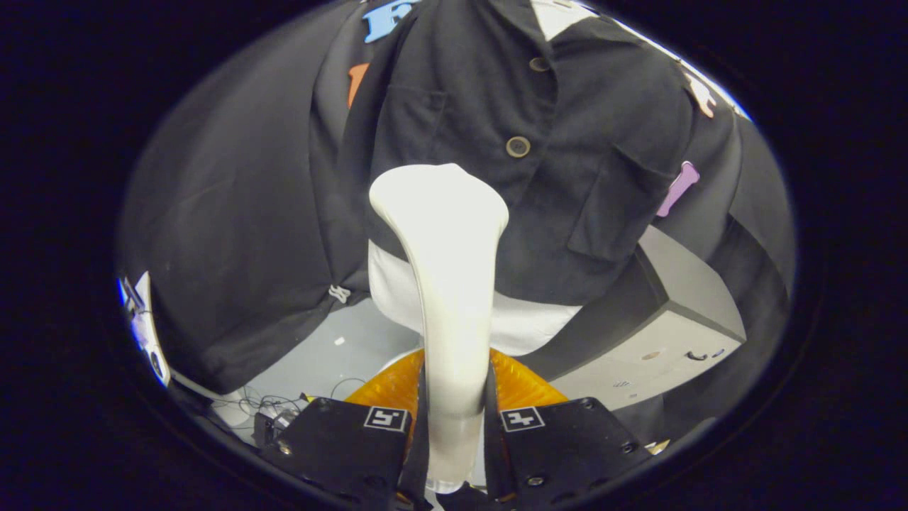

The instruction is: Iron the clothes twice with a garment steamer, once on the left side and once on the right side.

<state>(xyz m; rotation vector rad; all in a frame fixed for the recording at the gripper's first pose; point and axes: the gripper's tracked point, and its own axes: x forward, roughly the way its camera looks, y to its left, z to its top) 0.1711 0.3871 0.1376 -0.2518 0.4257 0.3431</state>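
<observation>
**Steamer clamped, head up against shirt front**

Gripper clamped on the garment steamer, both fingers pressing the handle from either side, narrow gap fully taken up by the handle. Steamer white, rising straight ahead from between the fingers, flaring to a wide head near the top. Head lying over the lower front of the black button shirt, just below the middle button; contact with the fabric not resolvable. Shirt hanging upright beyond the fingers, chest pocket right of the head, white underlayer showing under the hem. Orange ribbed piece just behind the fingers. Grey box to the right, under the shirt. Loose cables on the floor at left.
</observation>
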